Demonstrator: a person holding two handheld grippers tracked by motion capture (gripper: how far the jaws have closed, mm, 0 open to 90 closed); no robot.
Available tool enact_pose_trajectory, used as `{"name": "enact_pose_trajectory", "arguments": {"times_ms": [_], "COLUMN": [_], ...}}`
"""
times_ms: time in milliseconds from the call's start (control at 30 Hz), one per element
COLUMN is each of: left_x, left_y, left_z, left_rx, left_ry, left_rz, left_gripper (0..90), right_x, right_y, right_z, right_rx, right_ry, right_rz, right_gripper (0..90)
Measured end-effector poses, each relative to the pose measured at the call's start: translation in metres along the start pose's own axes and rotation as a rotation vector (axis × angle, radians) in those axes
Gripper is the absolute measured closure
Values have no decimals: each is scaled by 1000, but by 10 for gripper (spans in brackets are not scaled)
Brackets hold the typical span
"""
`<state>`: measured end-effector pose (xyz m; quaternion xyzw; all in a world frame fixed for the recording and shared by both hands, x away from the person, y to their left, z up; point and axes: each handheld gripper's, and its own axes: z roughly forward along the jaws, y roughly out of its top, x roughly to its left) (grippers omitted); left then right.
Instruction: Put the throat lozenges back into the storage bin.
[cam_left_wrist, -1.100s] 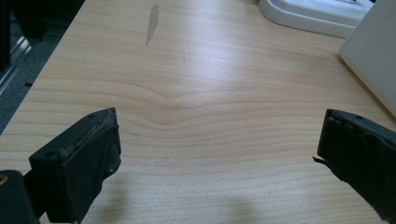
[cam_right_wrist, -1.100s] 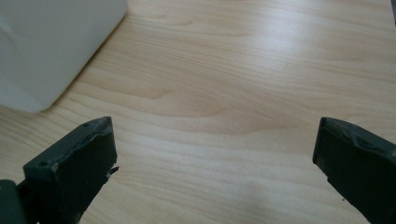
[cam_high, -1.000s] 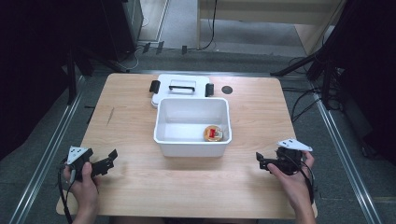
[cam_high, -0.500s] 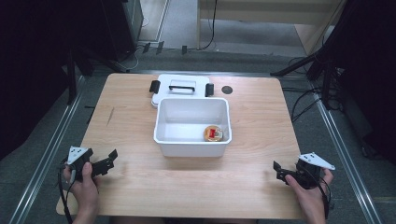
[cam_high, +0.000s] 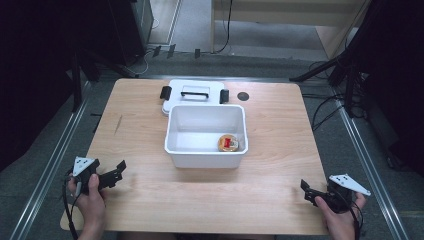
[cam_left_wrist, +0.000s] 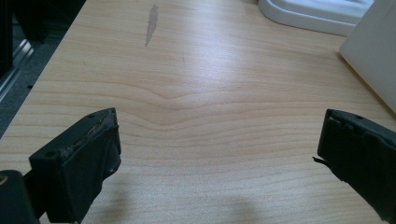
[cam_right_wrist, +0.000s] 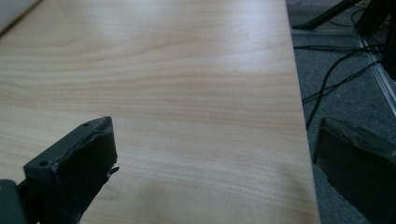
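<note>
The desk (cam_high: 150, 130) carries everything; at its middle stands the white bin (cam_high: 206, 135), open-topped, which serves as landmark for the rest. Just behind the bin, touching or nearly so, lies its white lid (cam_high: 192, 94) with a handle and black clips, set flat and out of the way so the bin's mouth stays free; beside the lid, behind the bin's right corner, is a small dark disc (cam_high: 243, 96). Inside the bin, in its front right corner, rests a small round container (cam_high: 228, 143) with a red label. The left gripper (cam_high: 112, 174) hangs well to the front-left of the bin, fingers (cam_left_wrist: 79, 172) spread with nothing between; the right gripper (cam_high: 307, 191) sits well to the front-right, at the desk's edge, fingers (cam_right_wrist: 74, 172) likewise spread and empty; I judge both parked clear of the bin.
</note>
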<state>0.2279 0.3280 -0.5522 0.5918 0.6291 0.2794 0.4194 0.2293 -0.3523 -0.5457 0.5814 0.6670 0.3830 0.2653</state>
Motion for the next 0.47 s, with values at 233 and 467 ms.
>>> {"name": "enact_pose_trajectory", "arguments": {"times_ms": [233, 467], "left_x": [-1, -1], "left_y": [0, 0], "left_z": [0, 0], "left_rx": [3, 5], "left_ry": [0, 2], "left_rz": [5, 11], "left_gripper": [0, 0], "right_x": [-5, -2], "right_y": [-1, -1], "right_z": [0, 3], "right_rx": [-32, -3], "right_ry": [14, 5], "right_rz": [67, 45], "right_gripper": [27, 33]}}
